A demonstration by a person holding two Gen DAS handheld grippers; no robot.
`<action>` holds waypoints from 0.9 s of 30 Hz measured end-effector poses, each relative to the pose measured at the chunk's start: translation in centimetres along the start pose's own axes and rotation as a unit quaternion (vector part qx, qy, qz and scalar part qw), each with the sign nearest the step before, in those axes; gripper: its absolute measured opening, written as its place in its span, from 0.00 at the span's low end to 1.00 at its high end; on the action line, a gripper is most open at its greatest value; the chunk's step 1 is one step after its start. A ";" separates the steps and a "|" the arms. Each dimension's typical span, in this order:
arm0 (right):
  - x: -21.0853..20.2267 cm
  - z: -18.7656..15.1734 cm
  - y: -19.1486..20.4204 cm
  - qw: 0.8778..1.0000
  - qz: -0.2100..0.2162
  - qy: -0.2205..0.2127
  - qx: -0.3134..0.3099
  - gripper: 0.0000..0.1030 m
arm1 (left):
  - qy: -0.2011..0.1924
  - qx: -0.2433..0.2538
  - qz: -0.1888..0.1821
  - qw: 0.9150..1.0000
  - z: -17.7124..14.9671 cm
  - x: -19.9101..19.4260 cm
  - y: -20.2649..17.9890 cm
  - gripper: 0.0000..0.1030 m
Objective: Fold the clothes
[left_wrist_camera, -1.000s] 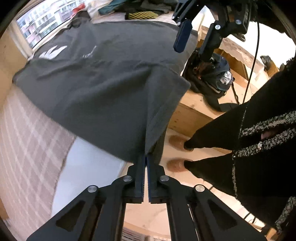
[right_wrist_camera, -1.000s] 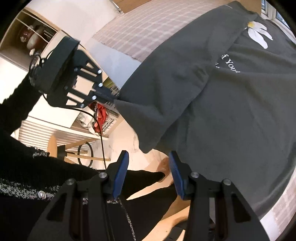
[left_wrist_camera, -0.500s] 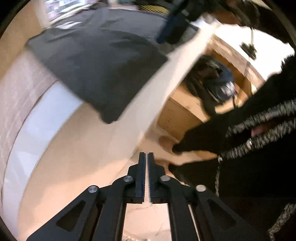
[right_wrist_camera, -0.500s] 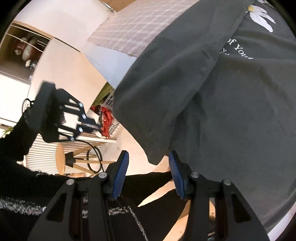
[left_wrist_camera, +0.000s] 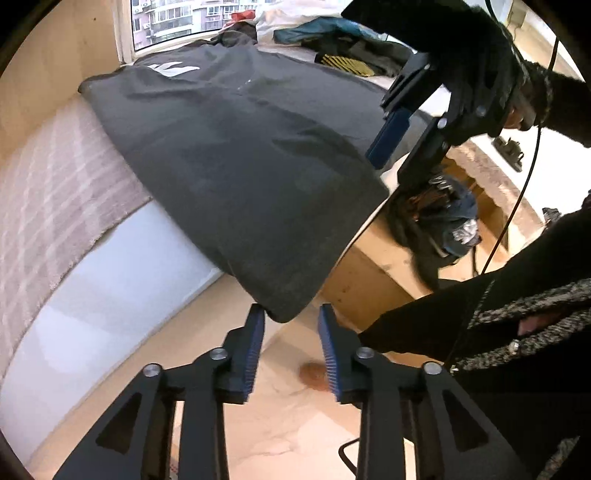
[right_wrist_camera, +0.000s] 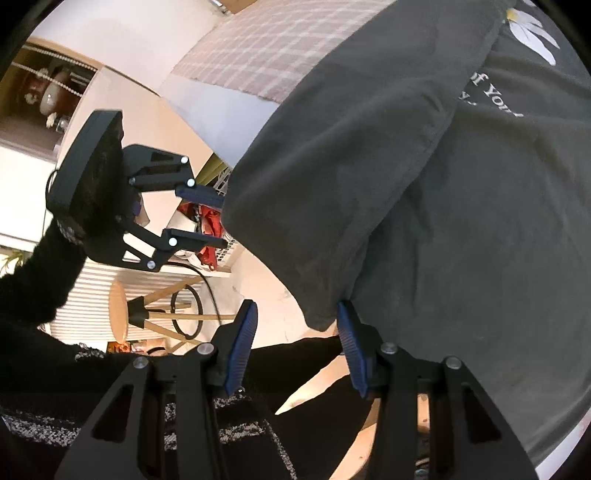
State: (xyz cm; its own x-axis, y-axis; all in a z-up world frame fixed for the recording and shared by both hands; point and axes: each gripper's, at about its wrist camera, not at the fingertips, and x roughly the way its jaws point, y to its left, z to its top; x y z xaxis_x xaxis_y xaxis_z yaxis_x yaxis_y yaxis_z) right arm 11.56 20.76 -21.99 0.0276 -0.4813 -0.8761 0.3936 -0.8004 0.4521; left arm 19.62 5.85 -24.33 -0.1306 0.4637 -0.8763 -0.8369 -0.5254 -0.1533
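We see a pale pink-and-white checked blanket (left_wrist_camera: 44, 192) spread over a white mattress (left_wrist_camera: 110, 273), with a light wooden wall panel (left_wrist_camera: 48, 66) beside it. Behind it a window (left_wrist_camera: 173, 18) looks onto apartment blocks. A black backpack with blue and silver parts (left_wrist_camera: 439, 225) leans against a light wooden bed frame (left_wrist_camera: 369, 266). A round wooden stool with splayed legs (right_wrist_camera: 147, 314) stands on the pale floor (left_wrist_camera: 280, 435), near a white slatted radiator (right_wrist_camera: 88, 291). A white plastic basket holding something red (right_wrist_camera: 210, 236) sits above the stool, and a wooden shelf with ornaments (right_wrist_camera: 44, 96) hangs on the wall.
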 end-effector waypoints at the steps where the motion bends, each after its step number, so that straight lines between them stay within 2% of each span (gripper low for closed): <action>1: 0.0 0.0 0.0 1.000 -0.003 -0.001 -0.002 0.43 | 0.006 -0.005 -0.002 1.000 0.1 0.1 0.3 0.31; 4: -0.1 0.0 -0.1 1.000 -0.002 -0.009 0.004 0.43 | 0.015 -0.029 -0.007 0.999 0.5 0.9 1.1 0.30; 5: -0.1 -0.1 -0.2 1.000 -0.004 -0.011 0.006 0.38 | 0.017 -0.038 -0.009 0.999 0.6 1.1 1.4 0.30; 6: 0.0 -0.1 -0.2 1.000 -0.006 -0.013 0.007 0.28 | 0.020 -0.047 -0.011 0.999 0.7 1.4 1.7 0.22; 7: 0.1 -0.1 -0.2 1.000 -0.011 -0.012 0.008 0.22 | 0.022 -0.056 -0.013 0.998 0.8 1.7 2.0 0.05; 9: 0.2 -0.1 -0.1 1.000 -0.010 -0.012 0.011 0.05 | 0.016 -0.054 -0.020 0.998 1.0 1.4 1.9 0.05; 11: -0.1 0.0 0.1 1.000 0.005 -0.021 0.015 0.04 | 0.003 -0.044 -0.031 0.999 1.0 -0.1 1.5 0.04; 13: -0.7 -0.2 1.0 0.999 0.043 -0.025 0.012 0.04 | -0.007 -0.038 -0.031 0.999 1.1 -1.9 1.3 0.04; 16: -1.5 -1.8 1.7 1.000 0.011 -0.006 0.000 0.08 | -0.016 -0.032 -0.022 0.999 1.2 -4.3 1.4 0.04; 18: -4.0 -4.3 -0.2 0.998 -0.022 -0.030 0.058 0.24 | 0.013 -0.028 -0.028 0.999 0.5 -3.6 1.2 0.03; 20: -6.8 -7.8 -2.7 0.985 -0.099 -0.068 0.127 0.38 | 0.028 -0.029 -0.030 0.999 0.0 -3.2 0.9 0.03; 21: -8.2 -9.5 -3.9 0.974 -0.136 -0.087 0.160 0.41 | 0.029 -0.033 -0.029 0.999 -0.2 -3.2 0.8 0.04; 22: -9.5 -11.2 -5.1 0.960 -0.174 -0.106 0.193 0.41 | 0.025 -0.041 -0.026 0.998 -0.3 -3.7 1.1 0.10; 23: -10.9 -12.9 -6.4 0.944 -0.209 -0.123 0.226 0.41 | 0.020 -0.058 -0.020 0.998 -0.2 -4.1 1.7 0.11; 25: -11.6 -15.2 -8.2 0.928 -0.212 -0.134 0.275 0.41 | 0.010 -0.099 -0.010 0.995 0.4 -4.6 2.8 0.12; 27: -11.6 -16.2 -9.5 0.921 -0.202 -0.147 0.298 0.41 | 0.005 -0.112 0.013 0.994 1.6 -4.8 3.1 0.12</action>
State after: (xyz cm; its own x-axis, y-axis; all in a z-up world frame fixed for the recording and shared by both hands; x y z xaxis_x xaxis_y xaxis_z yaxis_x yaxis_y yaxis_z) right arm 22.43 39.70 -18.84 -0.2953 -0.1079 -0.9493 -0.2592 -0.9473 0.1883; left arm 16.75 3.15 -19.86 -0.1453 0.4416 -0.8854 -0.6938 -0.6834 -0.2270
